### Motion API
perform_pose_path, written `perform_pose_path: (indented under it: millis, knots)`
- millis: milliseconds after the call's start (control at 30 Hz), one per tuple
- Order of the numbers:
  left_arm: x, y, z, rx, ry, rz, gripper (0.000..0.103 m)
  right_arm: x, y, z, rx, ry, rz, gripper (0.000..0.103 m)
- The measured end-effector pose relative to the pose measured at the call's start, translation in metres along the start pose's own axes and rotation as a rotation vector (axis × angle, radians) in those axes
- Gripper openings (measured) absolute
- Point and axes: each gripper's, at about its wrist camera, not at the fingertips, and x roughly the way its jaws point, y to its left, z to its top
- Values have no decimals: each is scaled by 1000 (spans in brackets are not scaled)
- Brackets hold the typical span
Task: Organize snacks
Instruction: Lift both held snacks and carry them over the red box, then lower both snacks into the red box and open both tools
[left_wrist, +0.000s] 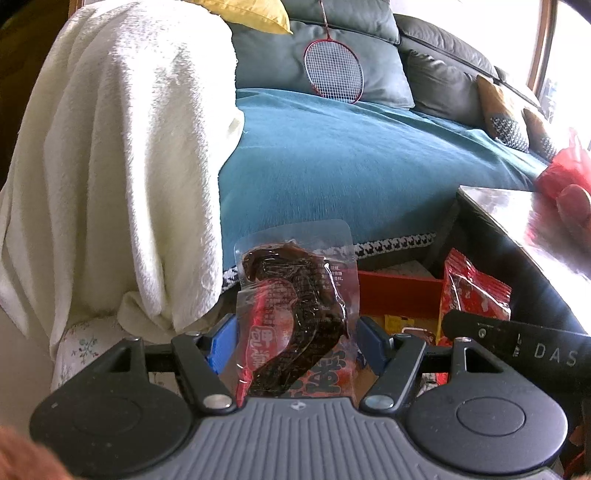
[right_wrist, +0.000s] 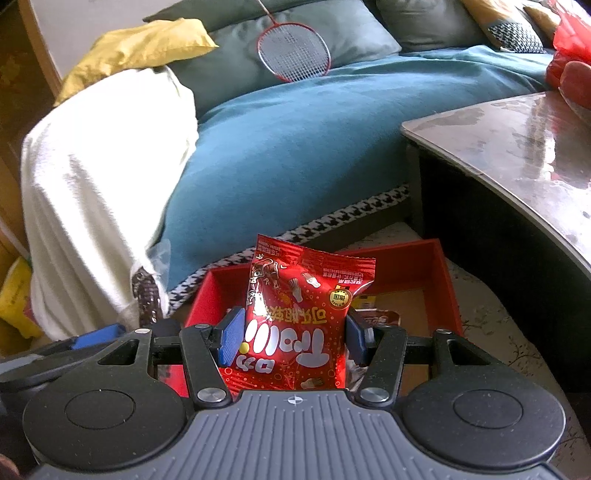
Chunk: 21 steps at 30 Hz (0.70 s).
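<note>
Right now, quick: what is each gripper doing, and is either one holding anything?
Left gripper: closed on the clear vacuum pack of dark meat snack.
Right gripper: closed on the red candy bag, above the red box.

A clear vacuum-sealed plastic pouch of dark brown glossy meat (left_wrist: 295, 310) is held upright, pinched at its lower sides. A puffy red foil snack bag with white lettering (right_wrist: 299, 325) is held upright, print inverted, above an open red cardboard box (right_wrist: 417, 266) on the floor, where more packets are seen.
</note>
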Motion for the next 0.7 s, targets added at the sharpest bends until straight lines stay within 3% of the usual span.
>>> perform_pose_path:
  millis: [700]
  knots:
    - [45,-16,3,46,57,42,62,40,-10,0,-17,77,-82,64]
